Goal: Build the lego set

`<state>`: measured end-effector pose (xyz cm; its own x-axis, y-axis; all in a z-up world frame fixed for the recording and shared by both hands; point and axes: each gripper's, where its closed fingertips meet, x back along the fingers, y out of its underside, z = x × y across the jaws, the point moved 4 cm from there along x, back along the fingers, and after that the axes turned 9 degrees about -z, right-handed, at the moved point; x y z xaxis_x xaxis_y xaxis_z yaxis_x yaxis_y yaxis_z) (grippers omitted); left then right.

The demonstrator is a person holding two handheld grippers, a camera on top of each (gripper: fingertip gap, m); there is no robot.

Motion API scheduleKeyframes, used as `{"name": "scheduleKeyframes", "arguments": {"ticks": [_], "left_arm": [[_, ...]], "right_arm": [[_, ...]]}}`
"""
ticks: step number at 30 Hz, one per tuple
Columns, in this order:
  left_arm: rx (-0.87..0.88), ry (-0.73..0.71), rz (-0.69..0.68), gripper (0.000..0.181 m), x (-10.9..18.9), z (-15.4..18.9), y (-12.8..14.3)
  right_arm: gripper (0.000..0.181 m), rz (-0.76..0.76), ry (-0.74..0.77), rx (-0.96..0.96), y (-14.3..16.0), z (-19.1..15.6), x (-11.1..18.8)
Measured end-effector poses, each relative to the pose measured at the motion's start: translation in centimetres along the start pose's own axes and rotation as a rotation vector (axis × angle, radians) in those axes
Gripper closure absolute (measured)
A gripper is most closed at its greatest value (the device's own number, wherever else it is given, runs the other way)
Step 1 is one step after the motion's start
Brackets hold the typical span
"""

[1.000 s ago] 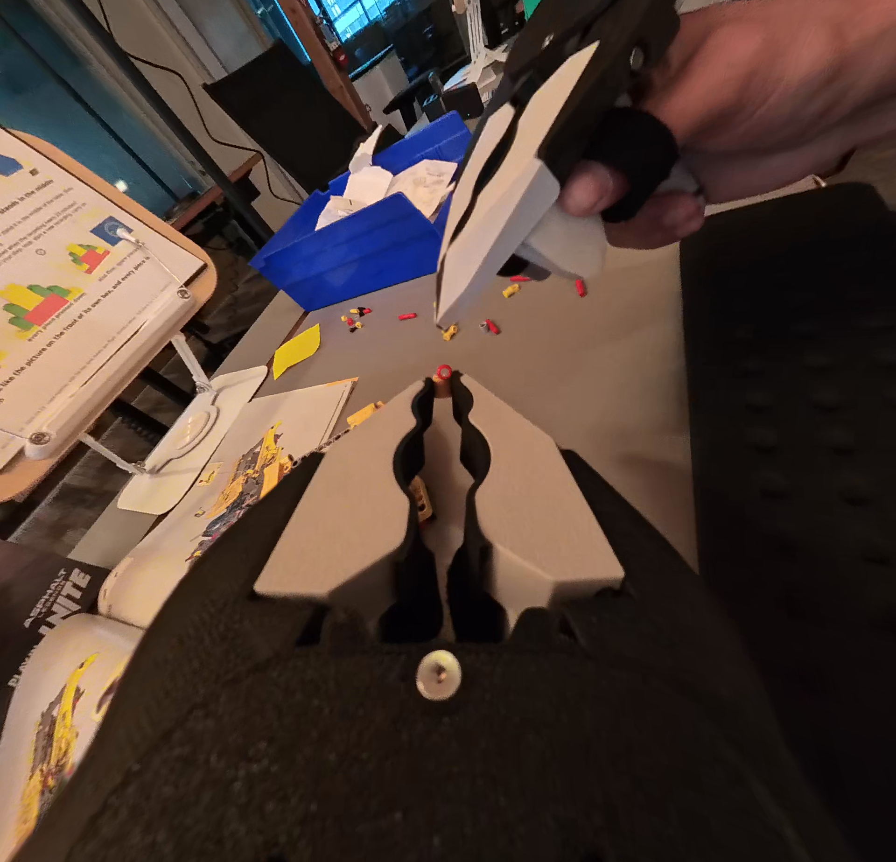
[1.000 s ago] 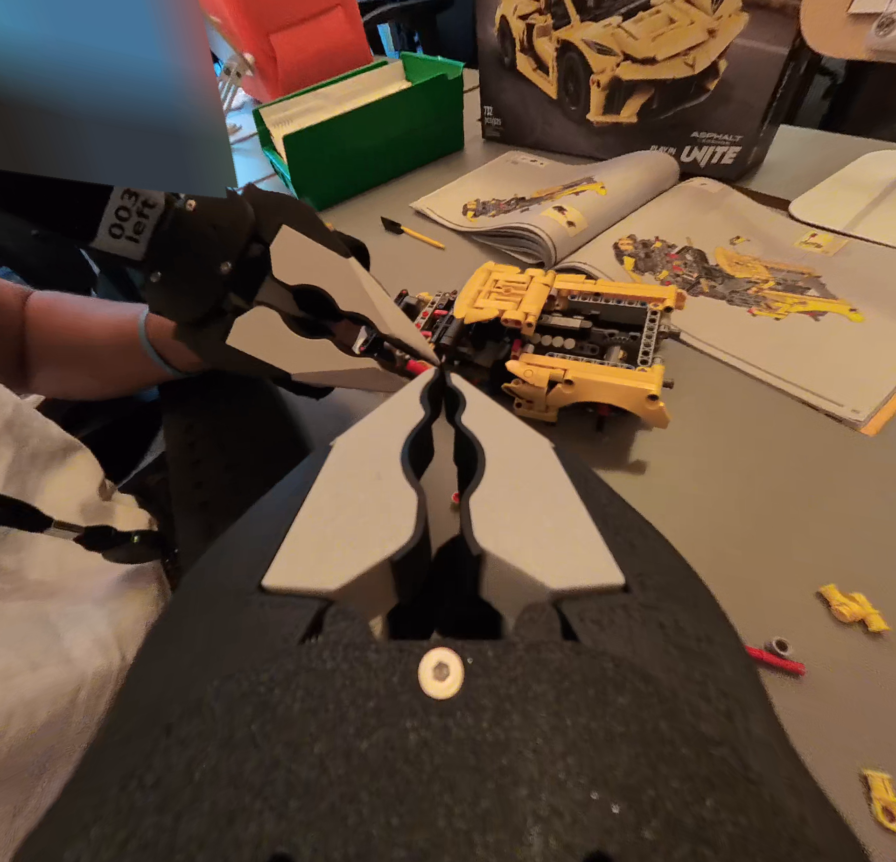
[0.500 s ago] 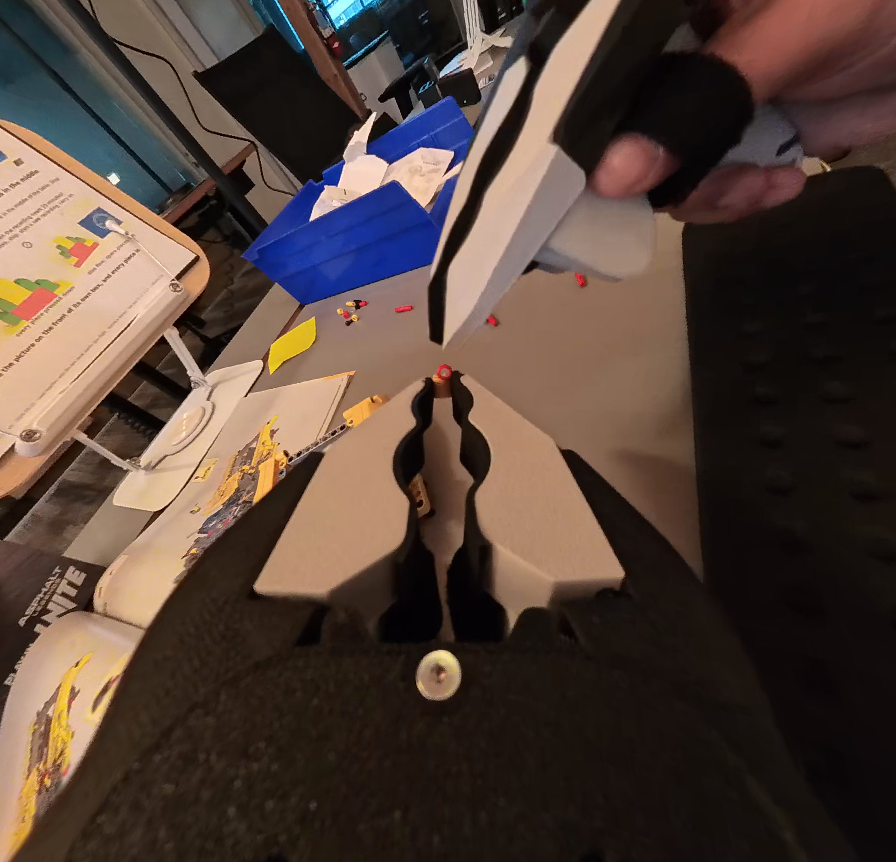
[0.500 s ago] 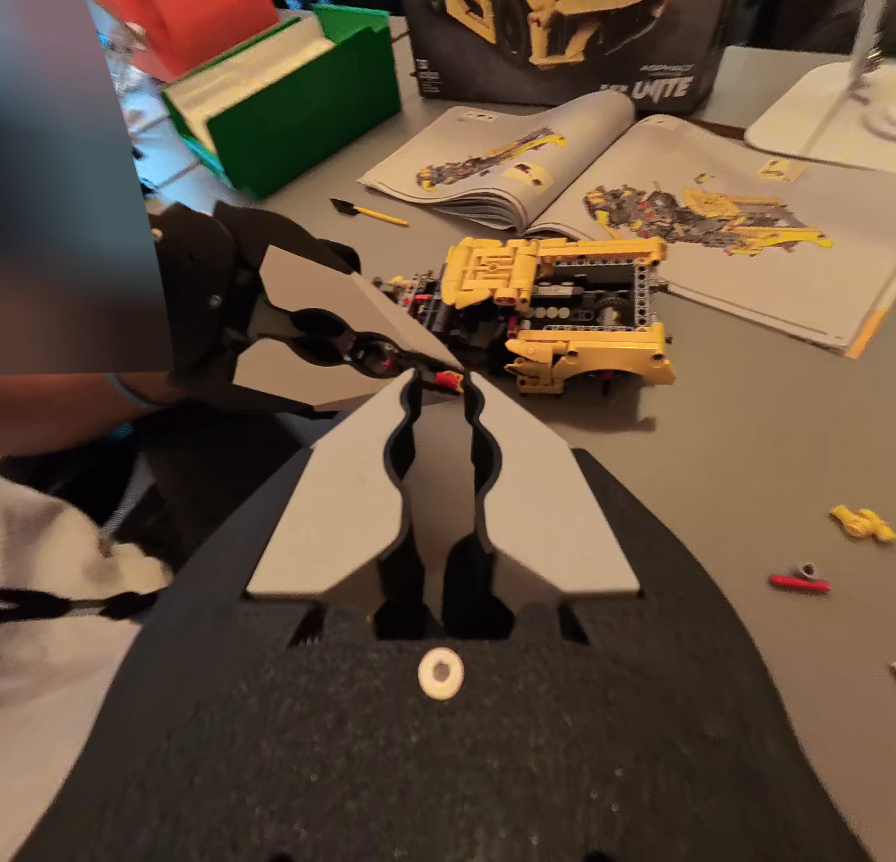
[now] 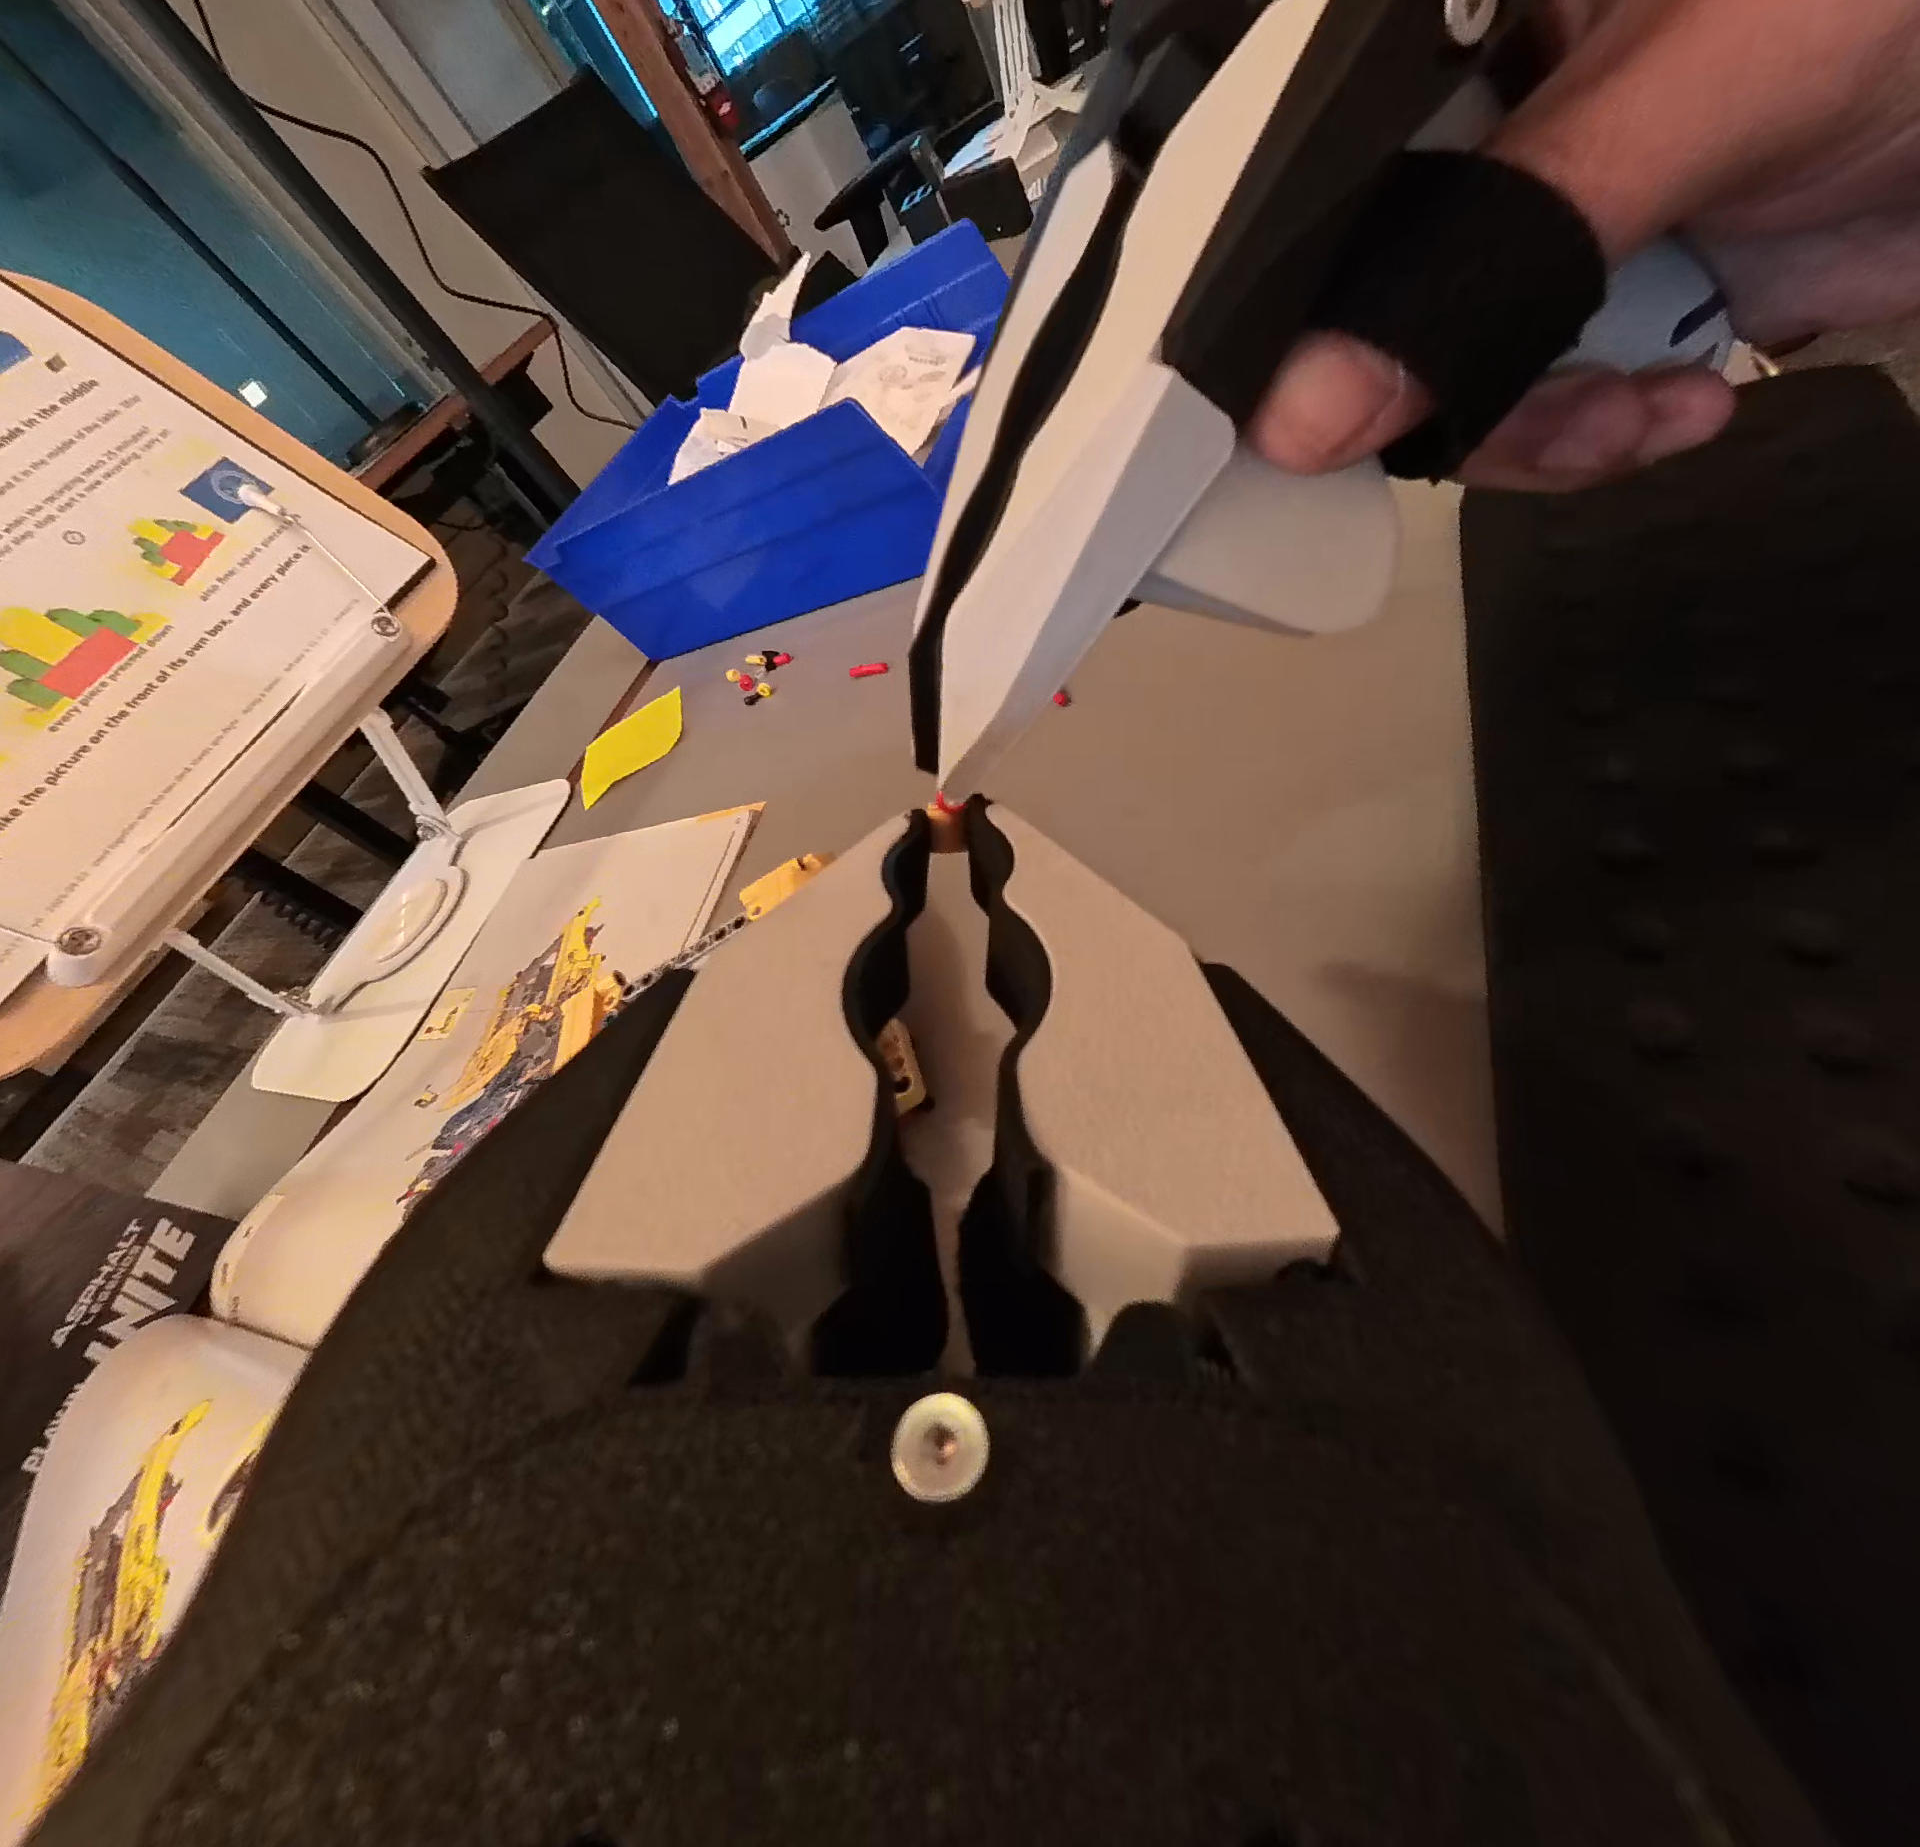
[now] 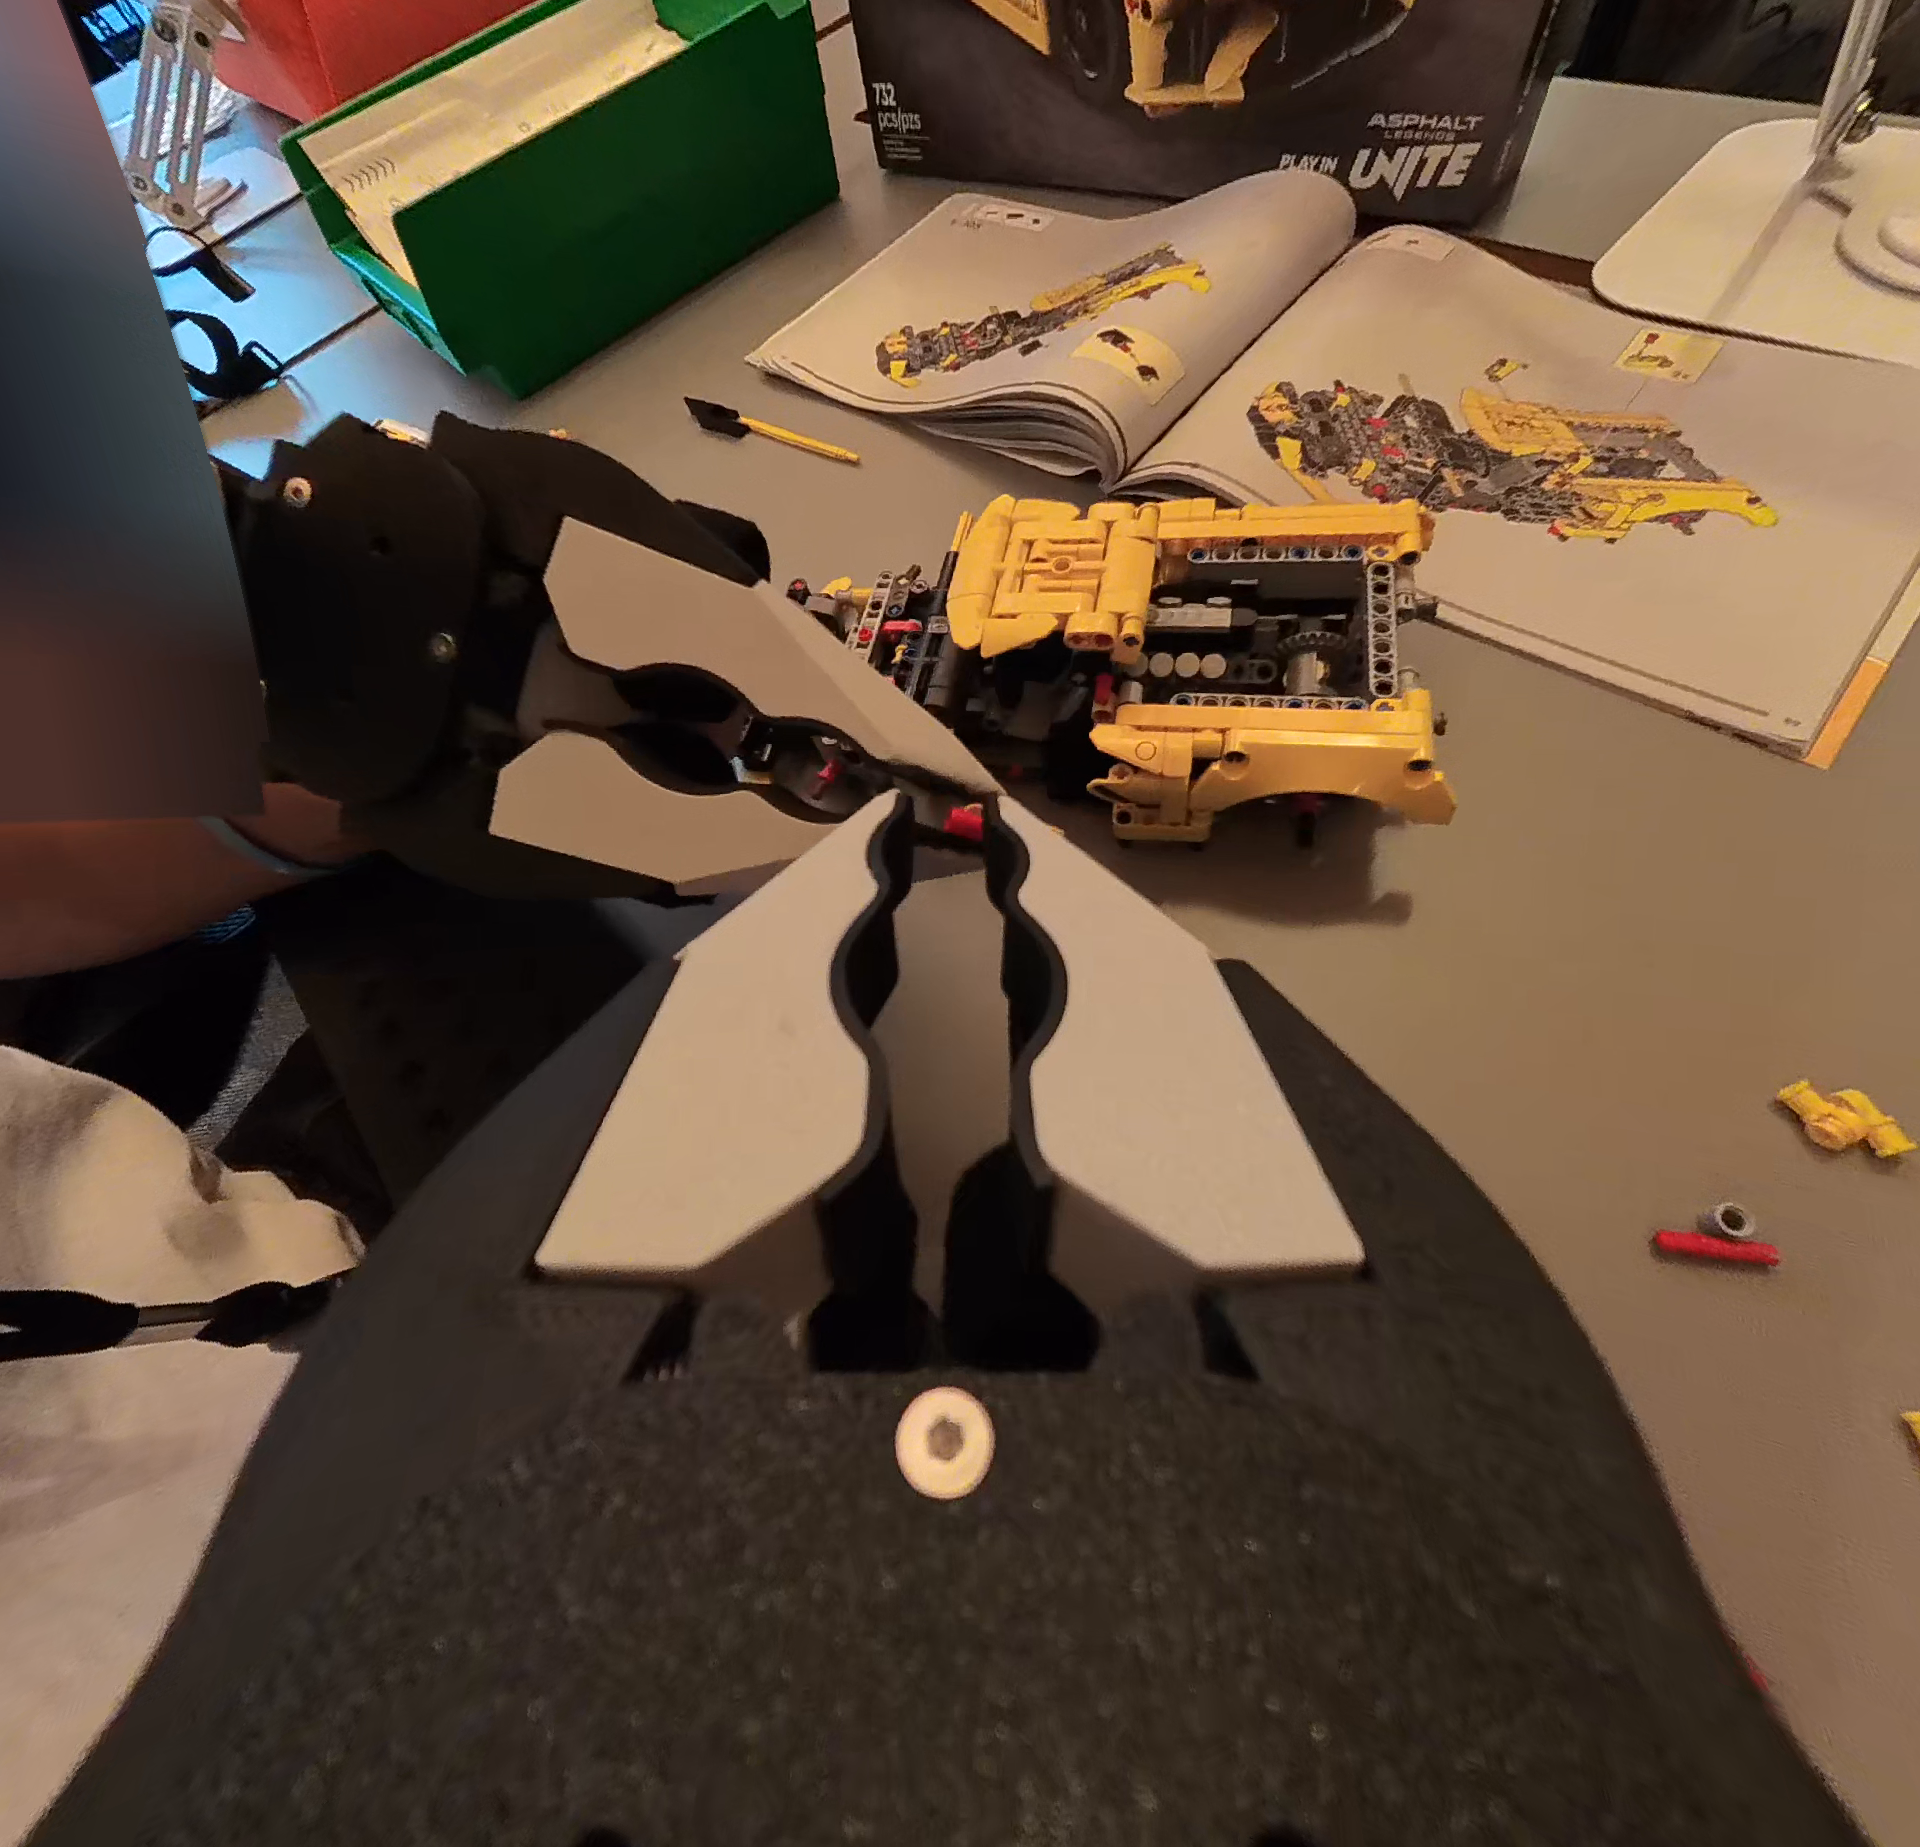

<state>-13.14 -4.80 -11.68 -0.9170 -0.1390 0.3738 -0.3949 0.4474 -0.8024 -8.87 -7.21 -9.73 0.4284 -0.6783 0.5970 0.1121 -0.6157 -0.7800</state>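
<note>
Now the right gripper (image 6: 948, 823) has closed in on the left gripper (image 5: 943, 823), its narrow tongs straddling the small red pin (image 6: 964, 821) that the left's tips pinch with a tan piece; a handover or joining looks underway, while the yellow car chassis (image 6: 1195, 654) waits just beyond on the table (image 6: 1558, 966).

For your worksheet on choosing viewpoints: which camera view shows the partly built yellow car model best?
The right wrist view: the partly built yellow car model lies whole on the grey table, beside the open instruction booklet. The left wrist view shows only yellow slivers of it beside and between the left gripper's fingers.
</note>
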Motion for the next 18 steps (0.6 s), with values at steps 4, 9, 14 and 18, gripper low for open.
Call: {"name": "scheduleKeyframes", "arguments": {"ticks": [4,9,14,18], "left_arm": [[0.0,-0.002,0.002,0.174,0.06,-0.05,0.0],[-0.009,-0.002,0.001,0.175,0.07,0.07,-0.04],[-0.026,-0.011,-0.003,0.175,0.09,0.11,-0.01],[-0.025,-0.012,0.004,0.175,0.13,0.09,-0.09]], "right_arm": [[0.17,-0.011,0.014,0.007,-0.09,0.2,0.2],[0.17,-0.018,-0.032,-0.033,0.1,0.08,-0.03],[0.168,-0.015,-0.08,-0.077,0.17,0.14,-0.07],[0.166,-0.004,-0.122,-0.112,0.13,0.17,0.06]]}}
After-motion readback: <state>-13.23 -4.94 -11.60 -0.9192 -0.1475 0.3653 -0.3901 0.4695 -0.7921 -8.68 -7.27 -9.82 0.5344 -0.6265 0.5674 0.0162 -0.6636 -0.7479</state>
